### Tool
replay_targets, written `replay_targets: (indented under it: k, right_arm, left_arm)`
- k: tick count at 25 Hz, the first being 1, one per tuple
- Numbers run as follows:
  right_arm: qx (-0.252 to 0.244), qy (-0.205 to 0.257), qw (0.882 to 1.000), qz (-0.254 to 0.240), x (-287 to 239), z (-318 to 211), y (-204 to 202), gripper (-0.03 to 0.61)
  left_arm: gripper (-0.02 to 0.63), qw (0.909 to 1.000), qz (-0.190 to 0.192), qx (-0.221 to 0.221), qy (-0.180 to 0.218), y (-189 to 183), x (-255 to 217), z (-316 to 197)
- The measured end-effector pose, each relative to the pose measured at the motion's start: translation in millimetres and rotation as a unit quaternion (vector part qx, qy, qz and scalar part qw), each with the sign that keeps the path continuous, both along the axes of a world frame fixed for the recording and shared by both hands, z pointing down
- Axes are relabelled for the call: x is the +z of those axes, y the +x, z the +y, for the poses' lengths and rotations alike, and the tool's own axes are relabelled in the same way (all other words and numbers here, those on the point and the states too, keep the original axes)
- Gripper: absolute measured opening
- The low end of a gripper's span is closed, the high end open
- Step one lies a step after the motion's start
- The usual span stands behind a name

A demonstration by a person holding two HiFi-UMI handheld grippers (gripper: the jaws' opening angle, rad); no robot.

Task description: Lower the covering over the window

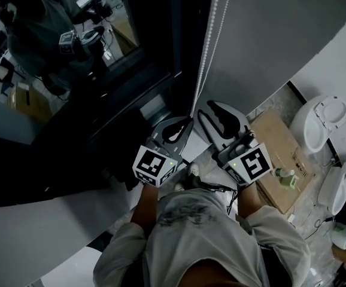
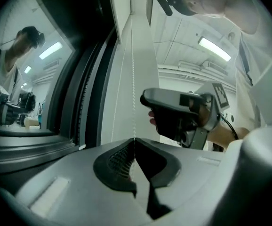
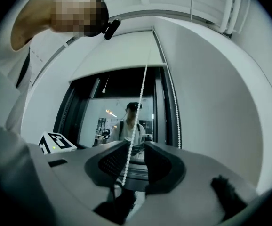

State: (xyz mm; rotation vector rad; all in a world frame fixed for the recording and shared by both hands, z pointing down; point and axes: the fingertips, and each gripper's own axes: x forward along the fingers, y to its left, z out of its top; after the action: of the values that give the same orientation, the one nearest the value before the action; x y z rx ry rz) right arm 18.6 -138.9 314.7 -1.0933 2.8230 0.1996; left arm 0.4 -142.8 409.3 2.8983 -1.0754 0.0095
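A white bead chain (image 1: 212, 34) hangs beside the dark window (image 1: 71, 52). In the right gripper view the pale roller blind (image 3: 117, 55) covers only the top of the glass. My left gripper (image 1: 185, 124) is shut on the chain (image 2: 133, 69), which runs straight down into the pinch of its jaws (image 2: 134, 142). Just to the right, my right gripper (image 1: 214, 111) stands open. The chain (image 3: 138, 107) passes loosely between its jaws (image 3: 137, 147), and the pads do not press on it. A second strand (image 3: 176, 107) hangs further right along the window frame.
A grey wall (image 1: 269, 40) runs right of the window and a pale sill (image 1: 41, 220) lies below it. On the floor to the right are a flat cardboard box (image 1: 278, 154) with a small green bottle (image 1: 285, 178) and white sanitary fittings (image 1: 319, 121).
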Motion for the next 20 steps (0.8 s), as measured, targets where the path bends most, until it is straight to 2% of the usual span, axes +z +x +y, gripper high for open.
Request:
replay_targets:
  k: [12, 14, 15, 20]
  right_arm:
    - [-0.036, 0.028, 0.999, -0.012, -27.9, -10.8, -32.4, 0.116]
    - [-0.034, 0.028, 0.999, -0.015, -30.5, -11.9, -35.2, 0.044]
    - [-0.037, 0.027, 0.999, -0.019, -31.9, -10.9, -36.6, 0.029]
    - [-0.045, 0.025, 0.998, -0.030, -33.2, -7.0, -39.4, 0.018]
  left_arm:
    - [0.015, 0.9999, 0.008, -0.006, -0.008, -10.3, 7.0, 6.0]
    - [0.015, 0.9999, 0.007, -0.008, -0.006, -11.2, 6.4, 7.6]
    - [0.015, 0.9999, 0.006, -0.010, -0.005, -11.7, 6.0, 8.2]
    - [0.020, 0.9999, 0.006, -0.011, 0.001, -15.2, 4.1, 10.8]
